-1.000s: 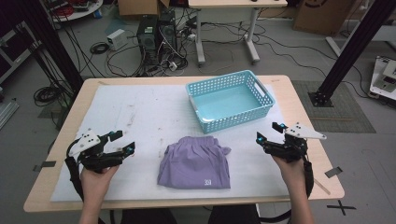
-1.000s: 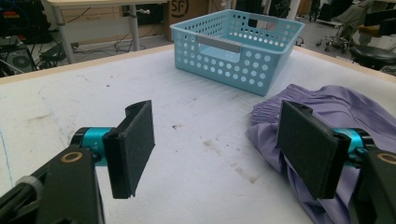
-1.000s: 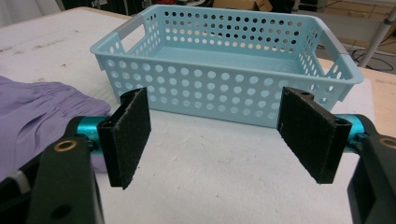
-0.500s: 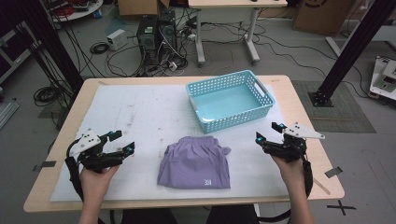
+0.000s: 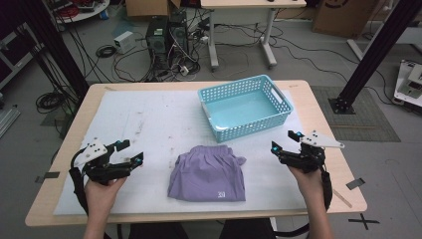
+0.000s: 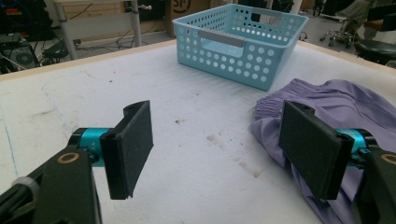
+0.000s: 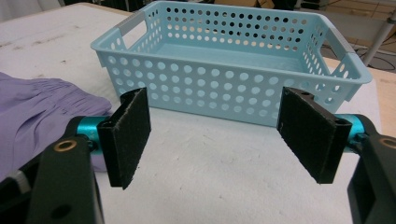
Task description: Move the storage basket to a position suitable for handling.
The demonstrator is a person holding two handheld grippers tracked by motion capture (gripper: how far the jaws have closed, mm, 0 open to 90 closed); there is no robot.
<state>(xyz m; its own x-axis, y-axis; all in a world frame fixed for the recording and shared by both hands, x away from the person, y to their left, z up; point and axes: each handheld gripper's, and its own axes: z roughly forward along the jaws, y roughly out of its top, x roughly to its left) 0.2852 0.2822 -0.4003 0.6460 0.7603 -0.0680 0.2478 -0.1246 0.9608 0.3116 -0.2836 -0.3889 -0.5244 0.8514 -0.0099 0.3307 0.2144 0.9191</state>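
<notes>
Two handheld grippers wait at the near edge of a table (image 5: 149, 119), one on each side of a purple garment. On the person's left, the left gripper (image 5: 130, 152) has its jaws spread wide and holds nothing; it points toward the purple garment (image 5: 209, 173) but sits apart from it, with bare white mat between. On the other side, the right gripper (image 5: 282, 144) is likewise spread wide and empty, aimed inward near the cloth's far side. The garment lies loosely bunched at the near middle of the table, gathered waistband away from the person, a small white label near its front hem. Just beyond it stands an empty light-blue perforated basket (image 5: 282, 107), close enough to receive the cloth. Flanking the garment this way likely readies both grippers to take opposite edges together.
</notes>
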